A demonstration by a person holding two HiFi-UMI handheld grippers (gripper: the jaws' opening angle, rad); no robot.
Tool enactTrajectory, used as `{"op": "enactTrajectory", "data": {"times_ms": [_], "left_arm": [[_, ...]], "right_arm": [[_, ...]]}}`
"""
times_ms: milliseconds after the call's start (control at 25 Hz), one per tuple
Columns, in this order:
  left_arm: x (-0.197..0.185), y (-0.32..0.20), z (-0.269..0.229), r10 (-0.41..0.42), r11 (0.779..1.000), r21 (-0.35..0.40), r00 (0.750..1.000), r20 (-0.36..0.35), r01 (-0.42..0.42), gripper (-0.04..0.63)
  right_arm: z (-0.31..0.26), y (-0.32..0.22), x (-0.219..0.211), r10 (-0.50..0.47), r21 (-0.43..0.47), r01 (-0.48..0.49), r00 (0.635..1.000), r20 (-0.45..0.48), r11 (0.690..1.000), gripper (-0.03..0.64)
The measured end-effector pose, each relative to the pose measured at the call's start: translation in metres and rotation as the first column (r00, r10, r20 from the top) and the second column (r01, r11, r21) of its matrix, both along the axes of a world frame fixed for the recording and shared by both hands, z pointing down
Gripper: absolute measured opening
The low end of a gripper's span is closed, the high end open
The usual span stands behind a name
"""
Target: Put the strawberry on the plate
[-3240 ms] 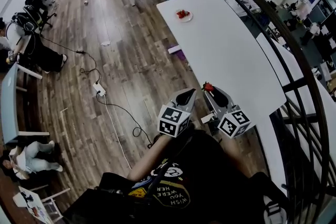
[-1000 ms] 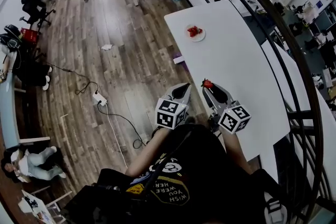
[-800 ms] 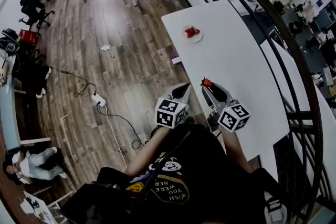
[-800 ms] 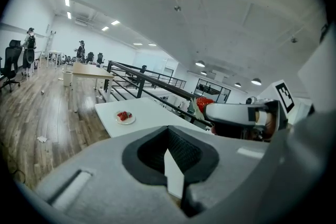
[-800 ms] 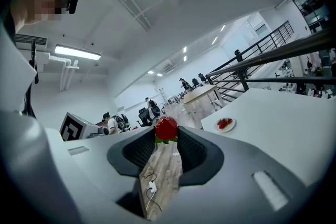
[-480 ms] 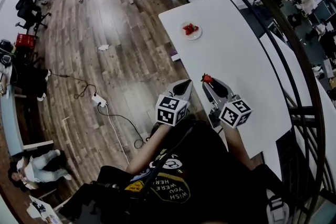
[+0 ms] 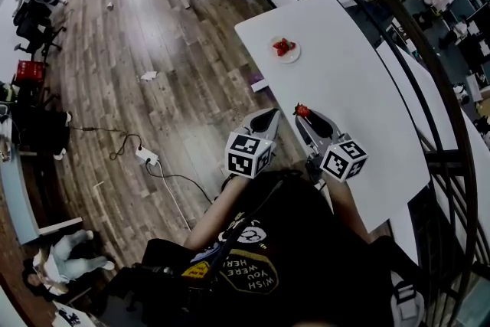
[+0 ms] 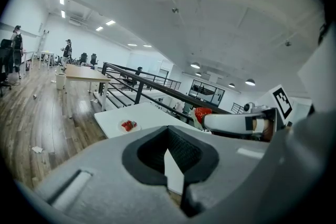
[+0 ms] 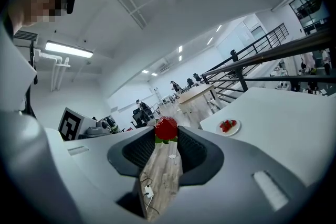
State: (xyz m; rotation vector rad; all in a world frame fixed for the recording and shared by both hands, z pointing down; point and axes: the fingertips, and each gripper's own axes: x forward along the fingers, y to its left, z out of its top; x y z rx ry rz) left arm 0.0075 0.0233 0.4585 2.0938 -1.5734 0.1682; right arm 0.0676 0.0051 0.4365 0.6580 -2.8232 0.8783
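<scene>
Red strawberry (image 9: 166,128), white plate (image 7: 295,55) & table (image 7: 360,96), brown wood-grain floor (image 7: 153,34).

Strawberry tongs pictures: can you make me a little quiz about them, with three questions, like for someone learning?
1. True or false: the right tongs are pinching a strawberry.
2. Pick one. Where is the plate? A: on the wooden floor. B: on the white table. C: on a chair.
3. Short answer: what do the left tongs hold?

Key
1. True. The strawberry sits between the tips of the right tongs.
2. B. The plate is on the table, further along it than the tongs, with red fruit already on it.
3. Nothing. They are shut and empty.
</scene>
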Motion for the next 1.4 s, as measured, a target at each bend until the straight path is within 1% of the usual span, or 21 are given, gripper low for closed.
{"op": "enactTrajectory", "data": {"times_ms": [240,360,560,720,920,1040,1240,1320,1400], "left_arm": [[-0.028,0.000,0.007,0.018,1.000,0.009,1.000,-0.005,-0.018,0.002],[-0.040,0.003,0.017,0.020,1.000,-0.003,1.000,-0.018,-0.020,0.002],[-0.050,0.001,0.027,0.008,1.000,-0.023,0.999,-0.043,-0.009,0.002],[-0.065,-0.005,0.026,-0.021,1.000,-0.022,0.999,-0.040,0.020,0.002],[-0.084,-0.025,0.022,-0.068,0.997,-0.029,0.996,-0.051,0.067,0.002],[-0.080,-0.040,0.020,-0.064,0.997,-0.034,0.997,-0.045,0.063,0.002],[-0.066,-0.072,0.020,-0.013,1.000,-0.019,1.000,0.019,0.014,0.002],[-0.064,-0.086,0.025,-0.005,1.000,-0.028,1.000,0.026,0.006,0.002],[-0.057,-0.097,0.030,0.001,0.999,-0.044,1.000,0.018,0.000,0.002]], "right_arm": [[0.013,0.002,-0.026,0.024,-0.007,-0.024,1.000,-0.020,1.000,0.135],[0.021,0.004,-0.035,0.040,-0.016,-0.040,0.999,-0.027,0.999,0.135],[0.034,0.004,-0.044,0.030,-0.046,-0.033,0.998,-0.059,0.998,0.135],[0.038,-0.005,-0.056,0.003,-0.060,-0.007,0.998,-0.064,0.998,0.135],[0.031,-0.032,-0.070,-0.019,-0.046,0.017,0.998,-0.056,0.999,0.135],[0.031,-0.045,-0.068,-0.021,-0.048,0.018,0.998,-0.060,0.999,0.135],[0.035,-0.069,-0.059,-0.001,-0.049,-0.002,0.999,-0.052,0.999,0.135],[0.037,-0.081,-0.055,0.012,-0.046,-0.015,0.999,-0.047,0.999,0.135],[0.042,-0.091,-0.046,0.027,-0.048,-0.030,0.998,-0.051,0.998,0.135]]}}
